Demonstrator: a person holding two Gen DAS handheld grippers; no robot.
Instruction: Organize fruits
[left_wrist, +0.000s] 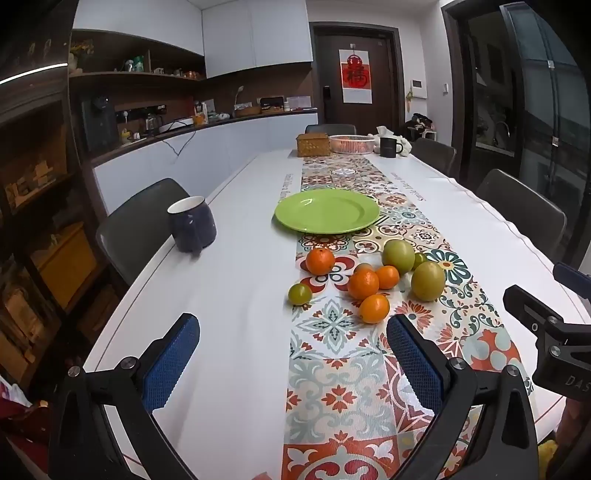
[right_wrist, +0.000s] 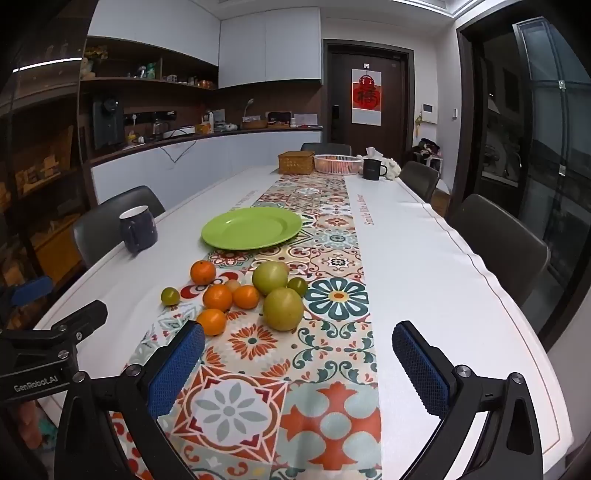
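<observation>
Both tongs, left tongs (left_wrist: 293, 363) and right tongs (right_wrist: 299, 363), hung released and empty, the nearest orange (left_wrist: 374, 308) lying at one o'clock of the left pair, closer to it.

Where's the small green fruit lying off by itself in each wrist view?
Left wrist: small green fruit, centre, at the cluster's left edge.
Right wrist: small green fruit, left of centre, again leftmost of the cluster.
Shared landmark: green plate, empty, beyond the fruit.
</observation>
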